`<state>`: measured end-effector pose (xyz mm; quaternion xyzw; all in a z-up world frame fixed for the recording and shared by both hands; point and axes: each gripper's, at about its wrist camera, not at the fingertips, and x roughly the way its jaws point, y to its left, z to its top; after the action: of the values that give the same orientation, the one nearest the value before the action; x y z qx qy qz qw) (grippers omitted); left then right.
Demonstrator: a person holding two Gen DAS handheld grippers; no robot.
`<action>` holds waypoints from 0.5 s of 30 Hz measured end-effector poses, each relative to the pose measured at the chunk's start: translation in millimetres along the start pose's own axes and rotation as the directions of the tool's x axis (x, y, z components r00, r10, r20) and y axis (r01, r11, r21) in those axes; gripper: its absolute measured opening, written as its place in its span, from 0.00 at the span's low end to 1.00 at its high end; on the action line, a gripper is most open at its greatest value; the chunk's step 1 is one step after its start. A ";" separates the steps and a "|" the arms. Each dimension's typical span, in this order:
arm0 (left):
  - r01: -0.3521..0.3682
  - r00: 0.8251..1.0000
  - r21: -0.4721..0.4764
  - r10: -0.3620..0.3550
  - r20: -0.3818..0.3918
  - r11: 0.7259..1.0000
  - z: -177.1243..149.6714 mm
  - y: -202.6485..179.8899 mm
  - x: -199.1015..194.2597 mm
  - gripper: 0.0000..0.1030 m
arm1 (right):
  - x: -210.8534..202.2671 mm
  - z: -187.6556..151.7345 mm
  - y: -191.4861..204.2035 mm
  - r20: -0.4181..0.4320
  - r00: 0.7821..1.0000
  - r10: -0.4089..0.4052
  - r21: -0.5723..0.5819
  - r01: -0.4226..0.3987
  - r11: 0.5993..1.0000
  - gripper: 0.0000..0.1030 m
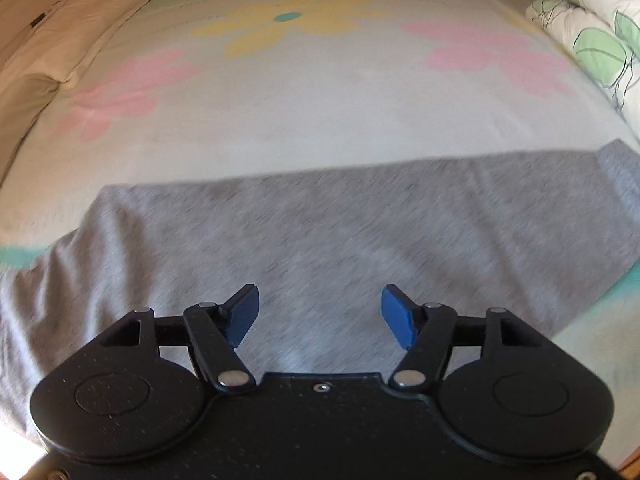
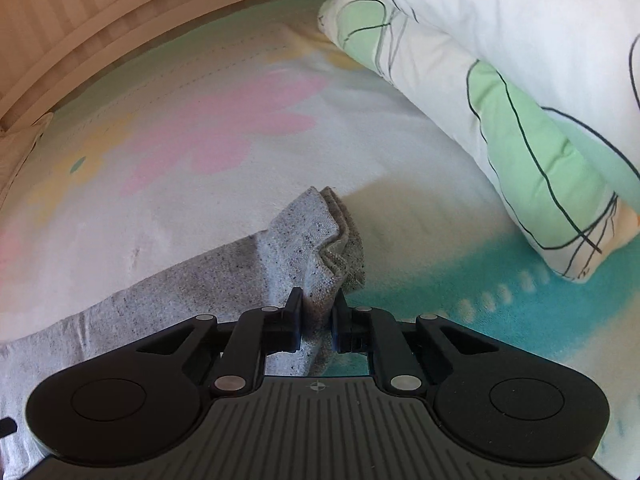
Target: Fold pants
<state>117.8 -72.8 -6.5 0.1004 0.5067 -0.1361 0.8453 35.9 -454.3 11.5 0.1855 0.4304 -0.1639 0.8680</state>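
Bed (image 1: 320,120) with a pale sheet printed in pink and yellow flowers; teal border along the near edge. Cream pillow (image 1: 80,32) at upper left of the left wrist view. Rolled white quilt with green leaf print (image 2: 520,100) lies along the right side. Slatted wooden bed frame (image 2: 80,20) behind.

Grey pants (image 1: 320,232) lie flat across the bed, a long band running left to right. Left wrist view is motion-blurred, so fabric detail is uncertain.

Left gripper (image 1: 318,314): blue fingers (image 1: 242,316) spread wide above the grey cloth, nothing between them.

Right gripper (image 2: 317,320): black fingers (image 2: 294,320) narrow, pinching a bunched ridge of the pants at the layered end (image 2: 336,240), near the teal border.
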 end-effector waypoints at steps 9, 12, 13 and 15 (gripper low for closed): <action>-0.025 1.000 0.012 0.025 -0.015 1.000 67.8 -66.2 53.7 0.67 | -9.5 10.3 0.9 0.024 0.997 0.072 0.013 -0.073 0.997 0.13; -0.062 0.998 0.016 0.062 -0.018 0.998 78.4 -77.0 67.9 0.66 | -11.8 11.7 0.6 0.025 0.996 0.084 0.004 -0.084 0.996 0.13; -0.062 0.998 0.019 0.063 -0.025 0.998 80.2 -79.4 72.7 0.66 | -11.6 12.3 0.0 0.025 0.996 0.087 0.006 -0.087 0.996 0.13; -0.059 0.997 0.010 0.059 -0.047 0.998 82.5 -82.8 86.3 0.65 | -12.3 13.3 -3.1 0.024 0.995 0.097 0.015 -0.097 0.995 0.13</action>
<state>197.5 -187.3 -46.9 0.1221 0.5229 -0.1107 0.8363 36.5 -461.6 28.3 0.2114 0.4096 -0.1273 0.8782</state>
